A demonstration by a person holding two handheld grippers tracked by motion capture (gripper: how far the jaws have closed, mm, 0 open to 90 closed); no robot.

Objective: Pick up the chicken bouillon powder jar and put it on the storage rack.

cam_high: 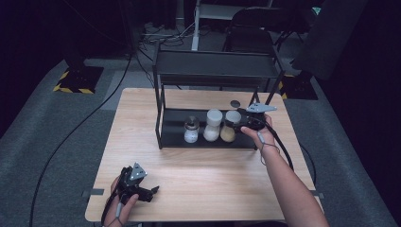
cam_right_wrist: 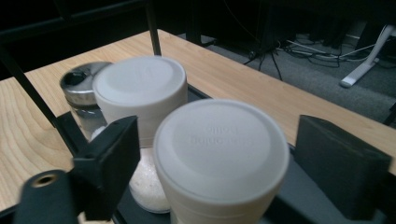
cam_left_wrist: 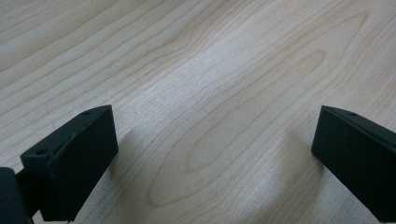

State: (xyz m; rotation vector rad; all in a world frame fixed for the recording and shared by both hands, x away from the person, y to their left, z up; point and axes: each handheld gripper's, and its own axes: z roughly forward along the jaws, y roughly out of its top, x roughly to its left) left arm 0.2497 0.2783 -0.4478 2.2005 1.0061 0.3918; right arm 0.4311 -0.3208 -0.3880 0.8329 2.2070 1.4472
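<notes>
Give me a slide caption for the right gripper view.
Open right claw straddles the white-lidded jar on the black rack's lower shelf.

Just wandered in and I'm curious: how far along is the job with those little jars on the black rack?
Three jars stand in a row on the rack's lower shelf. The right tool straddles the brown-filled jar, its pads apart from the cap, so it looks just set down. The left tool rests open above the table. No other jars wait there; little seems left.

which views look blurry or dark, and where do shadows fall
High view: dim black surroundings, only the table lit. Left gripper view: soft shadows beside both jaws on the wood. Right gripper view: near white lid is sharp, the metal-capped shaker behind is blurred.
</notes>
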